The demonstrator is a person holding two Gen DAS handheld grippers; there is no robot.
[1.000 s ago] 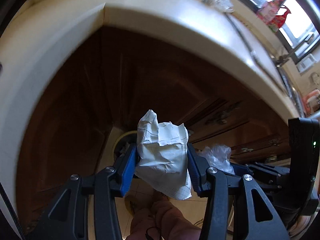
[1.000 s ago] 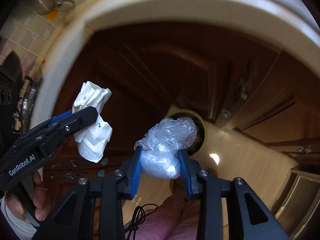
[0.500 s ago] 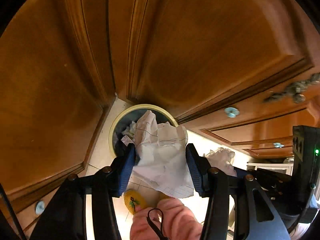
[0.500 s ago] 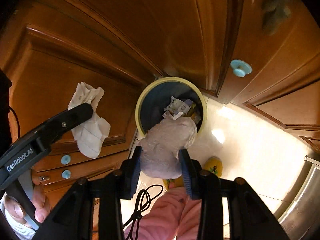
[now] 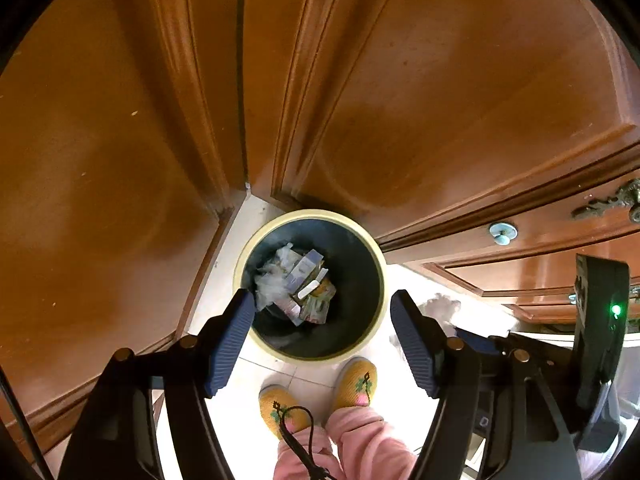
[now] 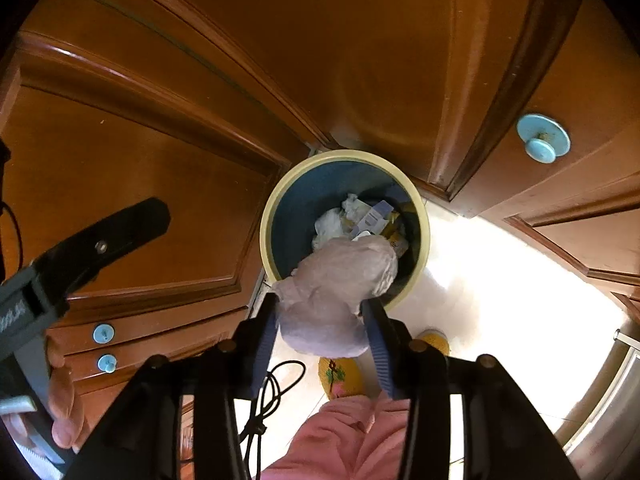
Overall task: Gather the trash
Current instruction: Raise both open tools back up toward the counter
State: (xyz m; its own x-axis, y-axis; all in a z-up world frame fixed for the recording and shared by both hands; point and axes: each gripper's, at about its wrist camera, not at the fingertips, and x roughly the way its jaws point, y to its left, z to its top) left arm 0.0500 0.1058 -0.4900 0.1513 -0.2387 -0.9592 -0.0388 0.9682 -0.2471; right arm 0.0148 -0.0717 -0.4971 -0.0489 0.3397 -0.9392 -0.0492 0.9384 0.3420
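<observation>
The left claw [image 5: 322, 338] stood wide, its jaws opening, with nothing between its blue ribbed pads [image 5: 230, 342]; it pointed steeply down over the bin [image 5: 362, 350], whose dark inside showed through the gap. The right claw [image 6: 320, 318] was narrower, its jaws also opening, and a crumpled plastic bag [image 6: 334, 294] sat between them; the bag bulged out past the tips and touched both blue pads [image 6: 378, 344], though whether they pressed it or merely flanked it I could not tell for sure. The bag hung over the near rim of the bin [image 6: 266, 240], above its opening. Inside the bin lay trash [image 5: 302, 284]: crumpled paper, small cartons and wrappers heaped at the bottom. The bin itself, round with a pale yellow rim and a dark blue inside, stood on the light tiled floor [image 5: 264, 372] in the corner where two brown wooden cupboard fronts [image 5: 440, 100] met. Pale blue round knobs [image 6: 542, 140] sat on the cupboard doors to the right and on the drawers to the left. Near the bin, on the floor, were the person's yellow slippers [image 5: 356, 382] and pink trouser legs [image 5: 360, 448]. At the left of the right view a hand [image 6: 64, 408] gripped the left claw's handle.
</observation>
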